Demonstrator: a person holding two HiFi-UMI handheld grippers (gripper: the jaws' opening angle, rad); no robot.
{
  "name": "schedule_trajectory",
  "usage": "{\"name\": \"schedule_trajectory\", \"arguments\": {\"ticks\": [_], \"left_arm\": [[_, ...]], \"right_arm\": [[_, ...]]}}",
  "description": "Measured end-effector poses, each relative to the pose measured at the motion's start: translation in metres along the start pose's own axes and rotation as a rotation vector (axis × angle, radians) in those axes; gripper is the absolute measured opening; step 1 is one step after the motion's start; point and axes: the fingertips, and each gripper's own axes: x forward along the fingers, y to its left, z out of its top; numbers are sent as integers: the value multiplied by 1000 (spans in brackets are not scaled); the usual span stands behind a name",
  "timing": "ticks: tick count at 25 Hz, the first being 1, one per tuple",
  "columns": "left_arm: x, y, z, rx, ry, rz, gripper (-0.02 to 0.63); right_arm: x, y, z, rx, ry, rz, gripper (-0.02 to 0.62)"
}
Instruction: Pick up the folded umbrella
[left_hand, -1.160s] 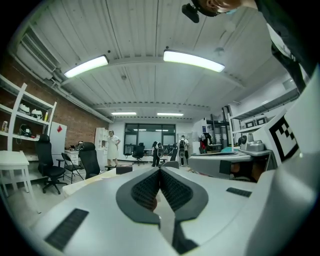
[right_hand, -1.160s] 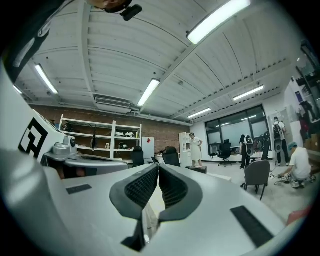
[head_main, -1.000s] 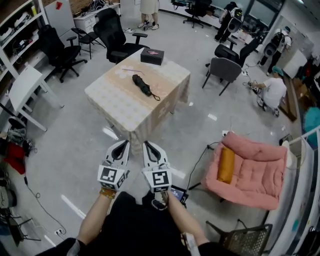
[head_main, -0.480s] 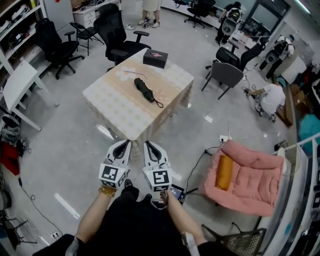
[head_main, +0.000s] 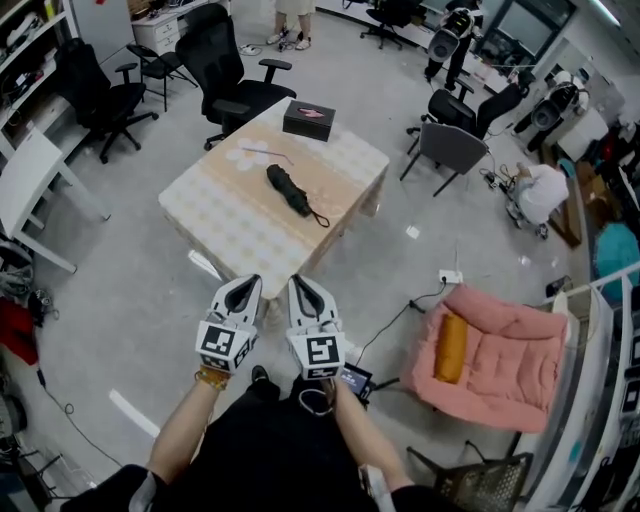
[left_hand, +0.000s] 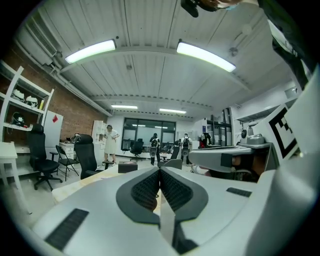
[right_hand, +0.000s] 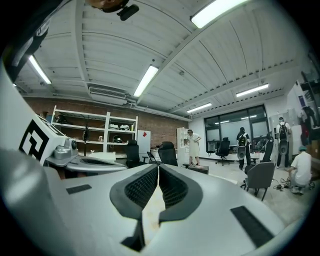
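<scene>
A black folded umbrella (head_main: 291, 191) lies on the beige checked table (head_main: 230, 220), its strap trailing toward the near right. Both grippers are held side by side below the table's near corner, well short of the umbrella. My left gripper (head_main: 242, 288) is shut with nothing in it, and so is my right gripper (head_main: 304, 286). In the left gripper view the jaws (left_hand: 160, 170) meet tip to tip, with the table edge beyond. The right gripper view shows the same closed jaws (right_hand: 158, 167).
A black box (head_main: 308, 119) sits at the table's far corner. Black office chairs (head_main: 232, 70) stand behind the table, a grey chair (head_main: 450, 148) to its right. A pink cushioned seat (head_main: 492, 348) lies on the floor at right. A white table (head_main: 28, 190) is at left. People stand farther back.
Both grippers have moved forward toward the table, staying shut and side by side. The table and umbrella now sit closer in the head view.
</scene>
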Motion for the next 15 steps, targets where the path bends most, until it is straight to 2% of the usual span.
{"name": "schedule_trajectory", "arguments": {"ticks": [7,15], "left_arm": [[62,0,-4,7,21,37,14],[163,-18,-3,-33,27,187,14]], "right_arm": [[35,-59,-4,4,-9,32,17],[66,-152,-9,-31,19,200,17]]}}
